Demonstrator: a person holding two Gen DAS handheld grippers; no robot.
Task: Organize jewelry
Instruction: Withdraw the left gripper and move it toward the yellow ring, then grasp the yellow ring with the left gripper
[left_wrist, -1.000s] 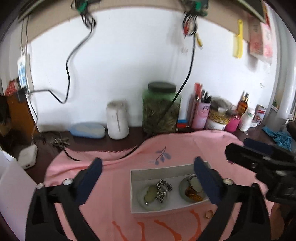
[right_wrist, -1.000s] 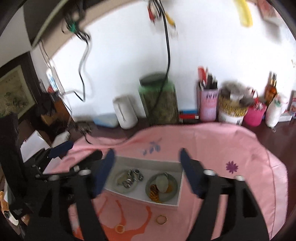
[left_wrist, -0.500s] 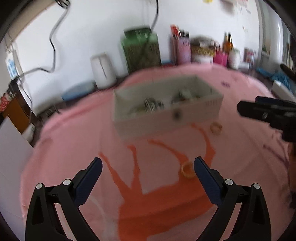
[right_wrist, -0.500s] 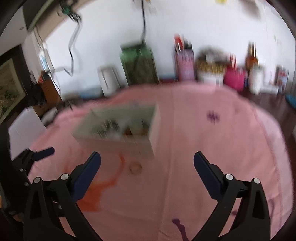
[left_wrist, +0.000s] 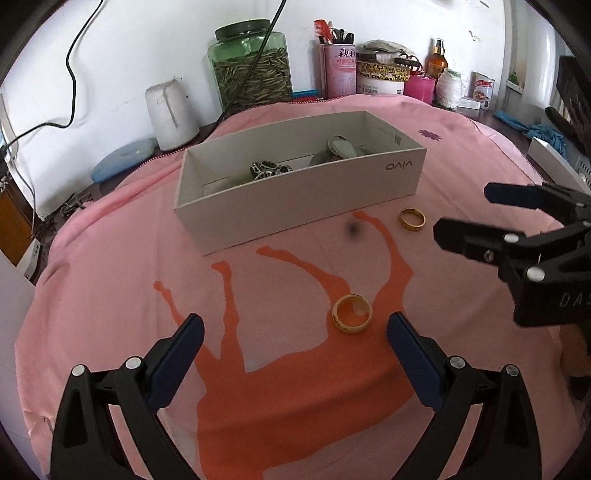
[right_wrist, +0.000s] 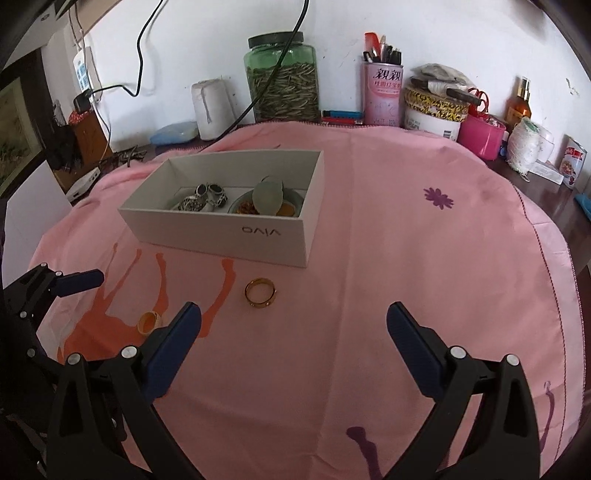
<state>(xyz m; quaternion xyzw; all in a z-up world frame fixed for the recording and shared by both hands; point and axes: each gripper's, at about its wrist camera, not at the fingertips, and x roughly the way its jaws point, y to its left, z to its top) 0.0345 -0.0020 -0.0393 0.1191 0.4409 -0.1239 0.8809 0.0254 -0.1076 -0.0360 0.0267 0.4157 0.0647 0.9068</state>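
Both my tools, the left tool (left_wrist: 293, 334) and the right tool (right_wrist: 293, 323), are wide open and hold nothing. The gold ring (right_wrist: 260, 292) and the yellow ring (left_wrist: 352, 314) lie on the pink cloth (right_wrist: 406, 258), in front of the white box (right_wrist: 221, 230).

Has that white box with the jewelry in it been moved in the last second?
Cannot tell for certain, but probably not. The white box keeps its place on the pink cloth below the green jar; the view changed because the camera itself dropped.

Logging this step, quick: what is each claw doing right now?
Left claw: open, holding nothing, the pale yellow ring lying between its fingers.
Right claw: open, holding nothing, just been opening.
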